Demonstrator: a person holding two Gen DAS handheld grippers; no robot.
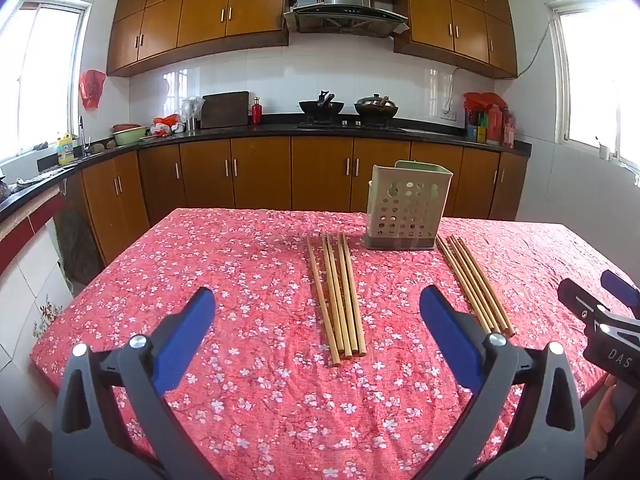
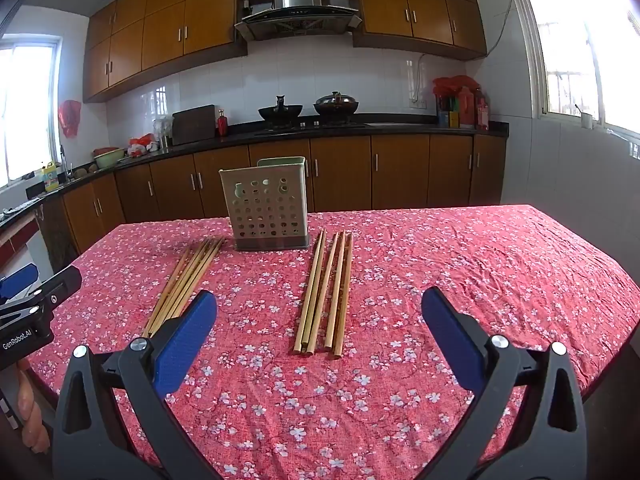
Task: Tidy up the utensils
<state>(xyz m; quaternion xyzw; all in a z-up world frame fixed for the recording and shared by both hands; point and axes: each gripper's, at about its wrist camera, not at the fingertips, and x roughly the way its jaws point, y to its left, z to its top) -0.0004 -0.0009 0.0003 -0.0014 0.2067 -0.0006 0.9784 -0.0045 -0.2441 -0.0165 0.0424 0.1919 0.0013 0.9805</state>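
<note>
A pale green perforated utensil holder (image 1: 406, 206) (image 2: 268, 204) stands upright near the table's far edge. Two bundles of several wooden chopsticks lie flat in front of it. The left bundle (image 1: 338, 296) (image 2: 184, 282) lies ahead of my left gripper (image 1: 316, 320), which is open and empty above the cloth. The right bundle (image 1: 474, 284) (image 2: 326, 292) lies ahead of my right gripper (image 2: 320, 322), which is also open and empty. The right gripper also shows at the edge of the left wrist view (image 1: 600, 312), and the left gripper shows in the right wrist view (image 2: 36, 292).
The table carries a red floral cloth (image 1: 240, 272) (image 2: 480, 264). Its near edge runs just below the grippers. Brown kitchen cabinets and a black counter (image 1: 280, 132) with woks stand behind the table.
</note>
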